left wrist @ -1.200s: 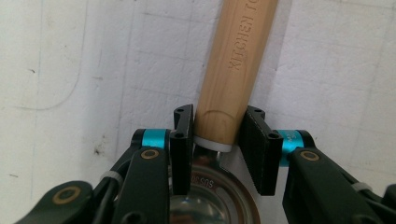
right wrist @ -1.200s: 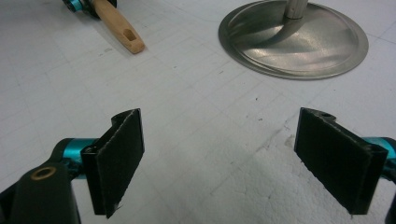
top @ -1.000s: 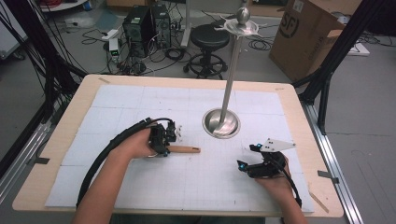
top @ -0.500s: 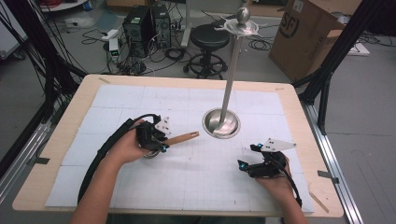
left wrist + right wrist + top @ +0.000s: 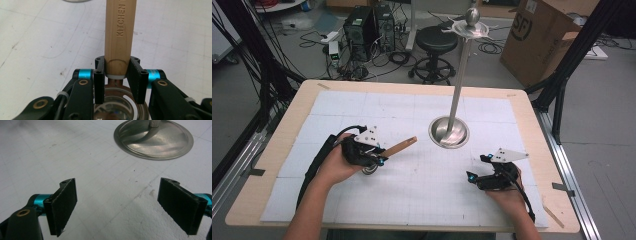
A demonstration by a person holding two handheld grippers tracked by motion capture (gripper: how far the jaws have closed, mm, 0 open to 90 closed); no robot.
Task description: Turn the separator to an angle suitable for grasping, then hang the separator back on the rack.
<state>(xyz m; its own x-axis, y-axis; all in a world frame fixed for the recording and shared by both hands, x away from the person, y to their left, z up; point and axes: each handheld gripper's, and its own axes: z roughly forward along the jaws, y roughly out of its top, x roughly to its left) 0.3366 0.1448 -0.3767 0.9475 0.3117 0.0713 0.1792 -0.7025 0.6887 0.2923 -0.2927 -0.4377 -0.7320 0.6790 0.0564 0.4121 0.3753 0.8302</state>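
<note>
A utensil with a wooden handle (image 5: 400, 147) stamped KITCHEN (image 5: 119, 30) and a shiny metal head (image 5: 113, 106) is held on the left of the white mat. My left gripper (image 5: 379, 157) (image 5: 117, 68) is shut on the handle's base, just above the metal head. The handle slants up and to the right, toward a metal stand (image 5: 457, 95). My right gripper (image 5: 476, 167) (image 5: 117, 202) rests low over the mat at the right, open, with nothing between its pads.
The stand has a round dished base (image 5: 448, 133) (image 5: 153, 138) at mid-table and a hooked top with a ball (image 5: 472, 22). The gridded mat (image 5: 422, 190) covers a wooden table (image 5: 272, 150). Beyond the table are a stool, computers, cables and a cardboard box (image 5: 539, 35).
My left gripper has moved left with the utensil. The handle, which lay nearly flat pointing right, now slants upward to the right. The right gripper has stayed put.
</note>
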